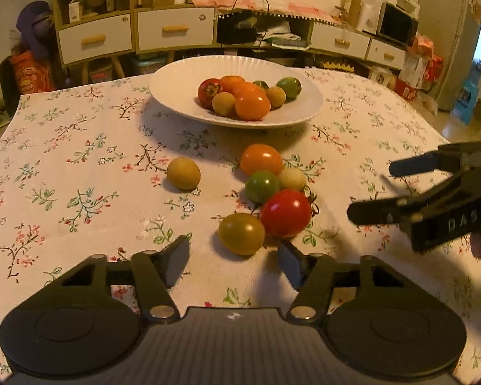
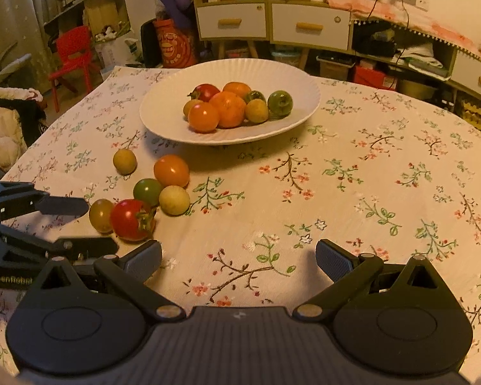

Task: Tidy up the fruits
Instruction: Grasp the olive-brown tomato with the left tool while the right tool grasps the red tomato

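A white plate (image 1: 173,96) at the far middle of the table holds several tomatoes and small yellow fruits. Loose on the flowered cloth lie an orange tomato (image 1: 261,159), a green tomato (image 1: 261,186), a pale yellow fruit (image 1: 291,178), a red tomato (image 1: 285,213), an olive tomato (image 1: 242,237) and, apart to the left, a yellow-brown fruit (image 1: 183,173). My left gripper (image 1: 234,258) is open; the olive tomato sits just ahead of its fingertips, untouched. My right gripper (image 2: 239,260) is open over bare cloth, right of the cluster, with nothing between its fingers.
Low cabinets with white drawers (image 1: 176,29) run behind the table. A red chair (image 2: 70,51) and an orange bag (image 2: 173,48) stand off the far left corner. The right half of the cloth (image 2: 384,176) carries no objects.
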Demonstrator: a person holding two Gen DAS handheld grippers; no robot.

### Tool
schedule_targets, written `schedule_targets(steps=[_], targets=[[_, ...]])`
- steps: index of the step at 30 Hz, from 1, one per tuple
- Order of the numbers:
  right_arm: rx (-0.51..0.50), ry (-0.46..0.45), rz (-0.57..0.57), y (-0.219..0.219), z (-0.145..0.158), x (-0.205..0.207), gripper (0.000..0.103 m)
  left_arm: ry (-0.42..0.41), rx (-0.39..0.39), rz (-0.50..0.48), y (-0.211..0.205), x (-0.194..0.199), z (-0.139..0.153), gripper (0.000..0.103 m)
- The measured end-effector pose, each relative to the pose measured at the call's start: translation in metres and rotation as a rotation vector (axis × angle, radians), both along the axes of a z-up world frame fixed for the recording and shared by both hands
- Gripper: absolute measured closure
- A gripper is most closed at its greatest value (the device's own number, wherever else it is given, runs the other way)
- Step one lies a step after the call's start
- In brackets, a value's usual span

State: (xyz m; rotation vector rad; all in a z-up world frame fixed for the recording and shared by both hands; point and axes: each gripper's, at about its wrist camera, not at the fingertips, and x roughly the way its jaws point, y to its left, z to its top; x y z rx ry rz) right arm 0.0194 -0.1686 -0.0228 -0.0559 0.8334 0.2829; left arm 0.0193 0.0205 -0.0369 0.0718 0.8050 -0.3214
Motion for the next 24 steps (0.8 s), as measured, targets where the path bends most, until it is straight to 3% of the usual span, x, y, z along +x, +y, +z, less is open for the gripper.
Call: schedule_targets(steps=[5,9,20,24], targets=[[-0.007,0.005,0.012,0.004,-0.002,-0.002,0.001,-0.004,-0.028,0.003,0.001,0.002,0.001,0.072],[-0.005,0.008,0.014,0.007,-0.004,-0.002,0.001,0.0,-0.05,-0.005,0.001,0.0,0.003,0.073],[-0.011,-0.013,0.071,0.025,-0.011,-0.009,0.001,-0.003,0.013,0.034,0.011,-0.005,0.01,0.074],[0.011,-0.034,0.099,0.034,-0.01,-0.013,0.006,0.01,0.015,0.053,0.018,-0.006,0.011,0.074]])
